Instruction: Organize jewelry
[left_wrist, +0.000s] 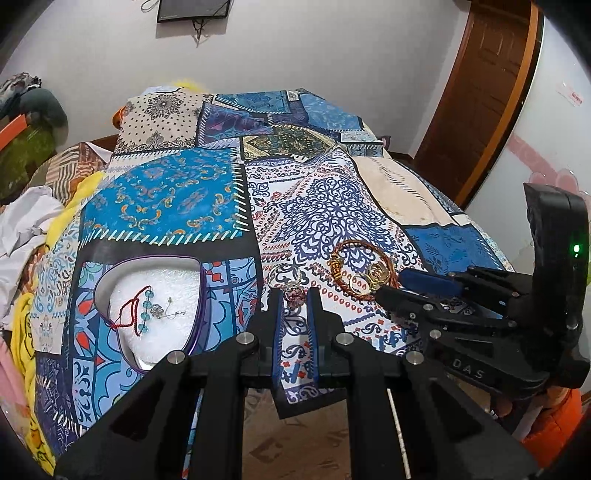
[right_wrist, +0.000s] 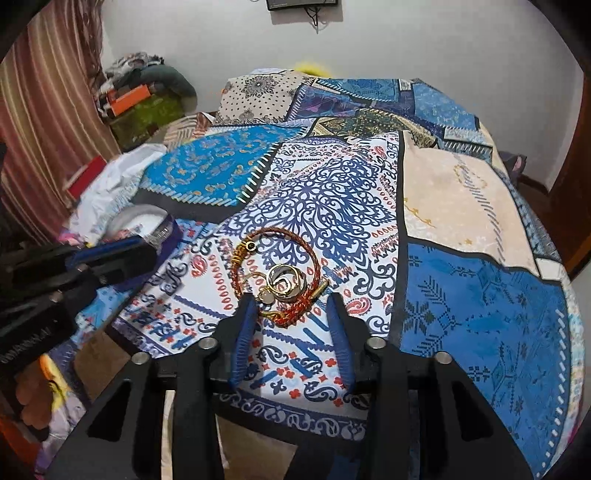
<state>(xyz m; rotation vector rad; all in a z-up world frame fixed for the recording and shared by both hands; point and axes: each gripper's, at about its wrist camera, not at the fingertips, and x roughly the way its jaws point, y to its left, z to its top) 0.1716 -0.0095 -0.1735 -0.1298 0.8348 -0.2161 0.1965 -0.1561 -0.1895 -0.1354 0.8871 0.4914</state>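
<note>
Blue-padded right tool (right_wrist: 291, 314) straddles braided bracelet (right_wrist: 280, 266), unclenched.
Your left tool (left_wrist: 294, 301) grips a ring (left_wrist: 293, 291); next, carry it to the heart-shaped box (left_wrist: 110, 273).

— Bedspread (left_wrist: 184, 199)?
— Patchwork: bright blue panels with gold scrollwork, white panel with navy lacework and red paisley, cream panel, black borders with pale stitching.
— Heart-shaped box (left_wrist: 155, 306)?
— Purple rim, white lining; inside, a red cord with turquoise beads (left_wrist: 142, 308).
— Bracelet (right_wrist: 284, 258)?
— Braided reddish-brown, gold clasp.
— Rings (right_wrist: 286, 282)?
— Gold and silver.
— Gripper fingers (left_wrist: 313, 325)?
— Black, blue pads.
</note>
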